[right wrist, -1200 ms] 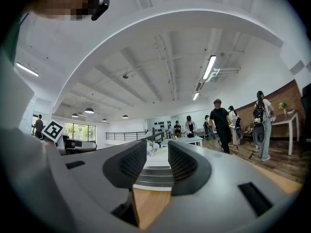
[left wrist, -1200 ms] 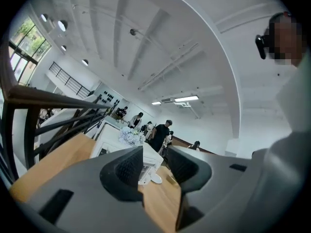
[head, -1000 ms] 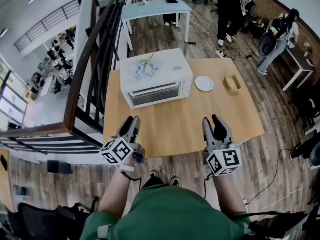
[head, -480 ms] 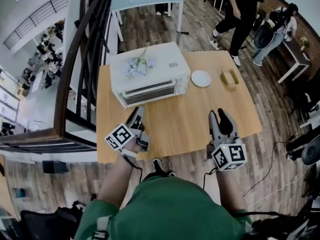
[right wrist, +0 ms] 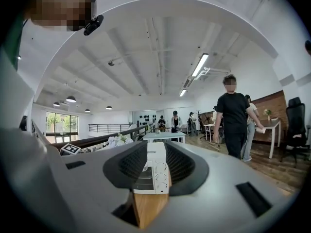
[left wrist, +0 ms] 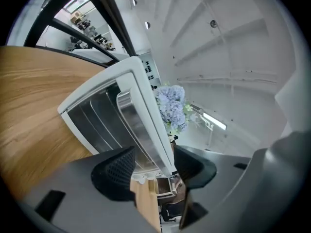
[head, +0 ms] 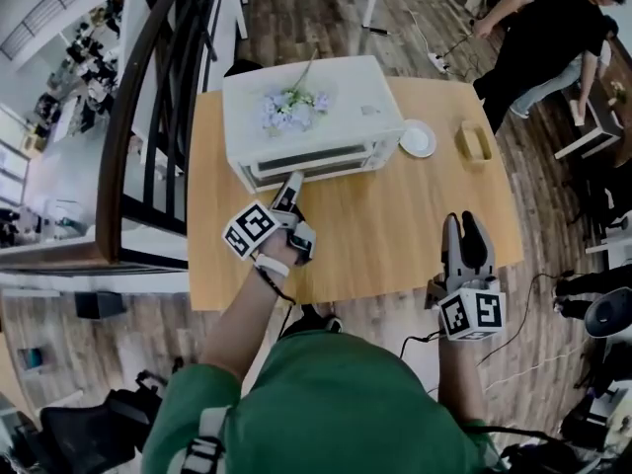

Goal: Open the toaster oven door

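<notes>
The white toaster oven (head: pixel 336 97) stands at the table's far side with its glass door (head: pixel 316 161) closed. My left gripper (head: pixel 292 188) is right at the door's front. In the left gripper view the oven (left wrist: pixel 92 125) lies tilted and its metal door handle (left wrist: pixel 129 113) runs down towards the gap between the jaws of the left gripper (left wrist: pixel 153 165). Those jaws are opening, and the pads do not press on the handle. My right gripper (head: pixel 466 227) hangs over the table's near right part. Its jaws are closing a little with nothing between them, and the right gripper (right wrist: pixel 154 163) looks towards the oven (right wrist: pixel 156 171).
Pale blue flowers (head: pixel 291 109) lie on the oven's top. A white plate (head: pixel 418 138) and a small wooden box (head: pixel 478 141) sit to the oven's right on the wooden table (head: pixel 395 240). A dark railing (head: pixel 148 117) runs along the left. A person (head: pixel 553 33) stands at the far right.
My left gripper has moved forward up to the oven's door and its jaws have spread. The right gripper has drifted back and right. The view has shifted forward.
</notes>
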The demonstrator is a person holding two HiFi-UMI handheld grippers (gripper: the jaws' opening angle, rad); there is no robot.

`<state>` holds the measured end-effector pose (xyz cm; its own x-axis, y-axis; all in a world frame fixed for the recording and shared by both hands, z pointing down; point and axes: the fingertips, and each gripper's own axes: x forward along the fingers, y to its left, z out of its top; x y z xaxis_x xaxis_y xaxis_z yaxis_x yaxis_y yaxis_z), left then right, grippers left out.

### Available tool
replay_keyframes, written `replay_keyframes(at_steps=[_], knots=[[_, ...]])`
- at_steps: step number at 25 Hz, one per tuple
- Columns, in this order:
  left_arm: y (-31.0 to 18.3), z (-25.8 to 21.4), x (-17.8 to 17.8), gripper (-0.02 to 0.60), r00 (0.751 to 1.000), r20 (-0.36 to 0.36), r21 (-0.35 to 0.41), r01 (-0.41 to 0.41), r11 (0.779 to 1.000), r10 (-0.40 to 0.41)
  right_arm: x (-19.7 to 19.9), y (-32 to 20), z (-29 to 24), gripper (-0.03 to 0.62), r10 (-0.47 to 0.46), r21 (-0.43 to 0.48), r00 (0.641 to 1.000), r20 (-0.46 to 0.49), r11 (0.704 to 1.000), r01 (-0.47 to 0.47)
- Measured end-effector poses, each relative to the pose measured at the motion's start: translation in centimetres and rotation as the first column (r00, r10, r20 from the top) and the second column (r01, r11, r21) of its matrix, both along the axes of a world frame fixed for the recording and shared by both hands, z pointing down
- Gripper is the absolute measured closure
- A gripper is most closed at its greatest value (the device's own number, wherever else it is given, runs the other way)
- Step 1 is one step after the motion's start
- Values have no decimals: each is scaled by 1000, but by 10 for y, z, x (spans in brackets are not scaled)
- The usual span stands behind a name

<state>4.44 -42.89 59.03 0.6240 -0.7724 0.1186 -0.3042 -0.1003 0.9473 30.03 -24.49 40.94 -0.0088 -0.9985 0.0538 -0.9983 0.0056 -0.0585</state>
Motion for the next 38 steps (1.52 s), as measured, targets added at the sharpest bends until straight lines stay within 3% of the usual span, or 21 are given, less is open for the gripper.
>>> replay_keyframes(at_steps=[4,11,15,17,38], knots=[[-12,11,-5,334,999,-22,-44,29,999,-30,0,-6,4,462,12,-18,1000,-1,1000,-12],[-38,20,-21,337,994,-73,-59,81,995,-85,-11,-8,7,465,-12,-28,1000,-1,1000,12],[-40,17,-21,426,990,-112,-17,81,997,-82,-16,-2,14,474,-29,-41,1000,5,999,30],[-39,15,-21,442,989,-118,-14,86,996,-87,-19,1,15,477,-34,-42,999,7,999,35],[42,47,-19,446,994,-97,-66,52,996,-58,-37,28,18,502,-112,-46,993,27,993,113]])
